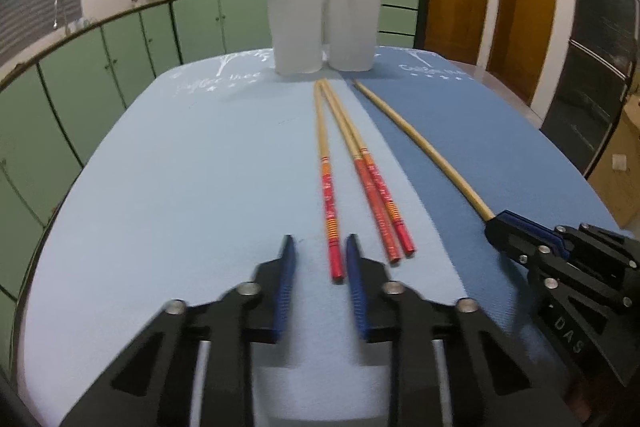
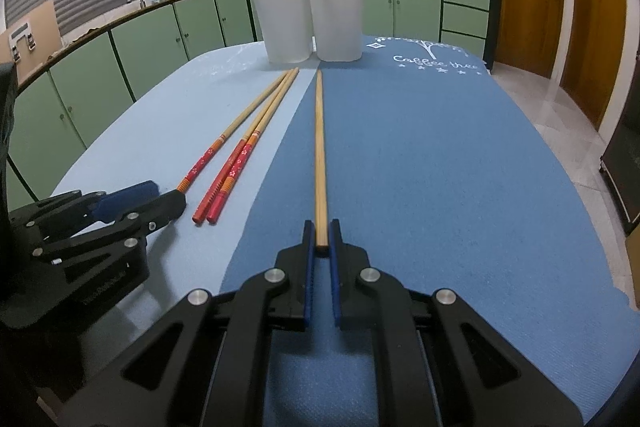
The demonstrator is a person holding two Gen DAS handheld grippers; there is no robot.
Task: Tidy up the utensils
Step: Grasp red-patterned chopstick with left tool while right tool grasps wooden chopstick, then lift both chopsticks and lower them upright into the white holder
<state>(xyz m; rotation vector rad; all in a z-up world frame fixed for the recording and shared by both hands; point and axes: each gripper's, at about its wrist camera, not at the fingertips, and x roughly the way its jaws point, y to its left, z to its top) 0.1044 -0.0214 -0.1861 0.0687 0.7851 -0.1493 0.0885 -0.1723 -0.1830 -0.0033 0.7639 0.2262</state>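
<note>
**Four chopsticks remain on the table**

Right gripper (image 2: 321, 233): jaws nearly together, flanking the near end of the plain bamboo chopstick (image 2: 319, 147); firm contact cannot be confirmed. Its long axis runs straight ahead toward the white holder (image 2: 308, 23).

Left gripper (image 1: 320, 255): spread, the end of one red-handled chopstick (image 1: 329, 187) between its tips, untouched. A red-handled pair (image 1: 376, 195) lies just beside.

Surface: two-tone blue cloth (image 2: 440, 167). Room: kitchen, green cabinets (image 2: 160, 39).
</note>
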